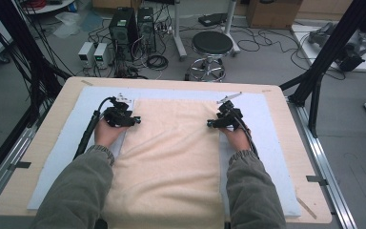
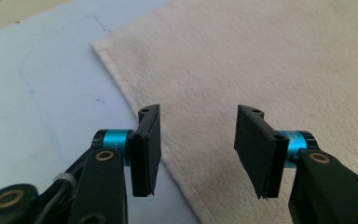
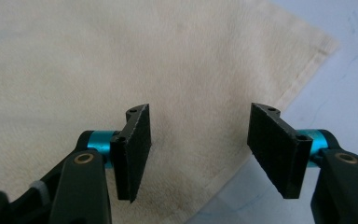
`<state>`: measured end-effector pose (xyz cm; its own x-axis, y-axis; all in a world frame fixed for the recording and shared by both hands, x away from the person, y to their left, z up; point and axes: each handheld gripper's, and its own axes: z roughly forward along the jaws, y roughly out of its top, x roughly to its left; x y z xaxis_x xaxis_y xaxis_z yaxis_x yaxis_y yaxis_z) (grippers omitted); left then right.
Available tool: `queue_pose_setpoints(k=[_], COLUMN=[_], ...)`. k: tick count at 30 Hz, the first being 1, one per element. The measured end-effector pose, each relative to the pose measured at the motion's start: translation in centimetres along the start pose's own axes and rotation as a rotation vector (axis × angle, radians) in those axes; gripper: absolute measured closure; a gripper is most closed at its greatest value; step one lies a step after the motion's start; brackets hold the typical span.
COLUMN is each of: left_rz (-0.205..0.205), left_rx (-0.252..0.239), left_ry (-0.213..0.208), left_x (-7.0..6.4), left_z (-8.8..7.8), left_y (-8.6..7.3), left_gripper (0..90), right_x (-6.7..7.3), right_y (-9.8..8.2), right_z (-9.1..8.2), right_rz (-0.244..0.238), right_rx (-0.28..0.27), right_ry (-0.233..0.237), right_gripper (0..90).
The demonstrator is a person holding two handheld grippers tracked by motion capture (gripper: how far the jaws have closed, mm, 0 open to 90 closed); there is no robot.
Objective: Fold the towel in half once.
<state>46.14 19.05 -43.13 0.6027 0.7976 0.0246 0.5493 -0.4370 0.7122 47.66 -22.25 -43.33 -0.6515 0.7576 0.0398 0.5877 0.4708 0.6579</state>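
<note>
Terry cloth, cream-coloured, is what I work with: a towel (image 1: 171, 157) spread flat down the middle of the high view, its near end hanging over the table edge at the bottom of the frame. It lies on a pale blue mat (image 1: 276, 152) so the fabric has a soft, even base and its hems stand out.

Nearest, my sleeves come up from the bottom. Just past them, mid-frame, I hold the left gripper (image 1: 132, 120) over the towel's left hem and the right gripper (image 1: 211, 123) over the right hem, each just short of a far corner. I place them there, I judge, because pinching both corners lets me lift or fold the far edge evenly.

Up close, the left gripper (image 2: 198, 149) has its jaws spread, straddling the hem with nothing between the pads. The right gripper (image 3: 198, 149) is likewise parted above its hem, pinching nothing.

Farther off, in the upper frame, a stool (image 1: 212, 45) stands on the floor.
</note>
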Motion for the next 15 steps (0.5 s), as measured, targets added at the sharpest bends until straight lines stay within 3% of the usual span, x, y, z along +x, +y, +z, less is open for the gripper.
queue_pose_setpoints(k=[4,6,11,15], left_rz=[-0.024,-0.031,-0.038,-0.033], left_rx=[-0.001,0.006,0.015,0.015], left_ry=[-0.006,-0.002,-0.022,-0.022], left_x=[0.1,-0.1,-0.3,-0.3], left_z=[0.2,0.2,0.1,-0.4], left_y=[-0.3,-0.2,-0.1,0.0], left_gripper=[54.9,62.1,81.5,84.8], right_x=[0.0,0.3,0.8,1.0], right_y=[-0.1,0.0,0.5,0.7], right_z=[-0.1,-0.1,0.0,-0.3], right_rz=[0.006,-0.009,-0.046,-0.075], right_rx=[-0.006,0.003,0.021,0.034], right_ry=[-0.020,-0.020,0.029,0.052], right_gripper=[49.3,56.5,80.5,83.3])
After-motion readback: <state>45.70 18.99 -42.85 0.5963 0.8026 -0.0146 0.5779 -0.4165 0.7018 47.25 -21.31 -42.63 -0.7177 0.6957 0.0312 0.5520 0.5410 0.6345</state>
